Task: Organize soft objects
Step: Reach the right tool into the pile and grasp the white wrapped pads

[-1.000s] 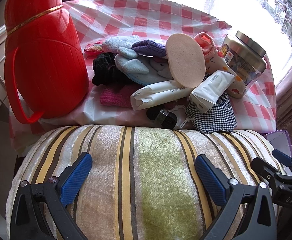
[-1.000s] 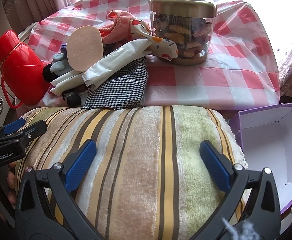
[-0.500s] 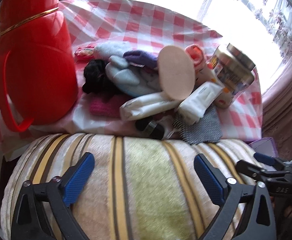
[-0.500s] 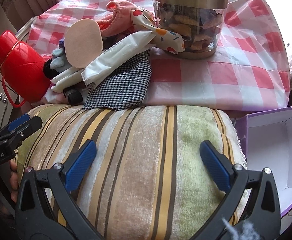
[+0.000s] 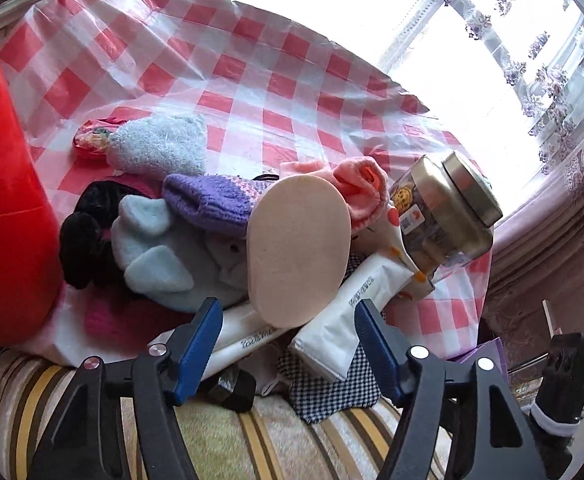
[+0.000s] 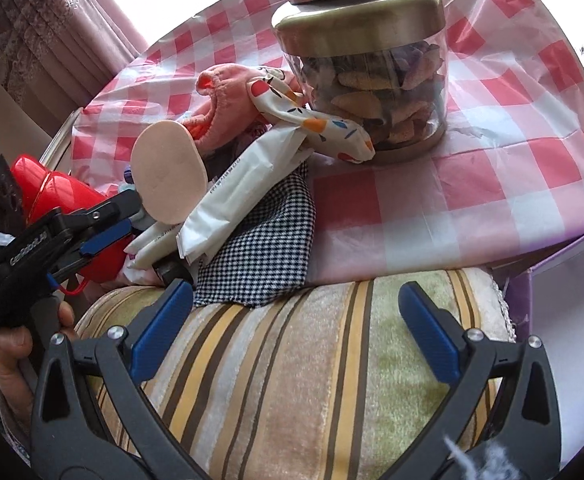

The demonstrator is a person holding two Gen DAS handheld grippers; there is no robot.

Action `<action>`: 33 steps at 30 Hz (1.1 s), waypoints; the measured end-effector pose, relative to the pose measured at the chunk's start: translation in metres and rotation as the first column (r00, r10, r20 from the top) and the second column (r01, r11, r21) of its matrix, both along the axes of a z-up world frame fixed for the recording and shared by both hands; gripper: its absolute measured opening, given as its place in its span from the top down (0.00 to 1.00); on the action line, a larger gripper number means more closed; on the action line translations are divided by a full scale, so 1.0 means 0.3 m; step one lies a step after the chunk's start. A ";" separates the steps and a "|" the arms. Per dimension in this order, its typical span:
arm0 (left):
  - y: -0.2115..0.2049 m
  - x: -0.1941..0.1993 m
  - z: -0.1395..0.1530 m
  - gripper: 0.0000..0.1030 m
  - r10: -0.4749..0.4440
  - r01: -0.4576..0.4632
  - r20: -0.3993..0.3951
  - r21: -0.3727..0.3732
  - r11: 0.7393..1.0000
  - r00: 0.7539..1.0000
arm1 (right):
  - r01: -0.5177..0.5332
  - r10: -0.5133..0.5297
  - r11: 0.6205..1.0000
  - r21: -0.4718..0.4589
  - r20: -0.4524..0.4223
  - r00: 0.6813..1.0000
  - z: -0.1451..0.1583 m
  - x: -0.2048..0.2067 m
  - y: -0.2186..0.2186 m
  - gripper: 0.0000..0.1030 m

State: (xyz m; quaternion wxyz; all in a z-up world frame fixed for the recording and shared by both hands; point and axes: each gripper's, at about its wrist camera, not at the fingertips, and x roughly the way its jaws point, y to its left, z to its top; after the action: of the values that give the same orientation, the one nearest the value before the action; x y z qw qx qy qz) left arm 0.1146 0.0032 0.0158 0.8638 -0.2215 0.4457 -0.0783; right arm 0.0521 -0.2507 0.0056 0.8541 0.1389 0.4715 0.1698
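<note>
A heap of soft things lies on the red-checked tablecloth (image 5: 251,80): a pale blue plush (image 5: 163,256), a purple knit piece (image 5: 207,200), a pink sock (image 5: 356,188), a black scrunchie (image 5: 83,240), a checked cloth (image 6: 263,248) and a beige oval pad (image 5: 300,252). My left gripper (image 5: 287,344) is open, its jaws either side of the pad's lower end and the white tubes (image 5: 344,312). My right gripper (image 6: 296,324) is open over the striped cushion (image 6: 292,372), holding nothing.
A red thermos (image 5: 3,216) stands at the left. A glass jar with a metal lid (image 6: 372,64) stands at the right of the heap. A purple box (image 6: 564,320) sits at the cushion's right. The left gripper also shows in the right wrist view (image 6: 111,216).
My left gripper has moved forward off the cushion to the heap, and its jaws are narrower. My right gripper has shifted a little closer to the table.
</note>
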 end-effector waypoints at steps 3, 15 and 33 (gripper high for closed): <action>0.015 0.046 -0.022 0.35 0.017 -0.018 -0.014 -0.017 1.000 1.000 | -0.003 0.003 1.000 0.027 0.017 1.000 0.016 0.031 0.008 0.00; 0.037 0.096 -0.067 0.75 -0.027 0.029 0.014 -0.144 0.989 1.000 | 0.003 -0.003 0.994 0.107 -0.005 1.000 0.003 0.161 0.081 0.11; 0.105 0.011 -0.051 0.88 0.017 0.018 0.125 -0.271 0.962 0.992 | 0.047 -0.038 0.990 0.134 -0.066 0.997 -0.041 0.274 0.209 0.27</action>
State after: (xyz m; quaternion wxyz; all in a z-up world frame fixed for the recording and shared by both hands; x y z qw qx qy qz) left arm 0.1180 0.0348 0.0006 0.8517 -0.3325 0.3751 -0.1527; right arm 0.1342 -0.1879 -0.0066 0.8308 0.2117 0.4827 0.1787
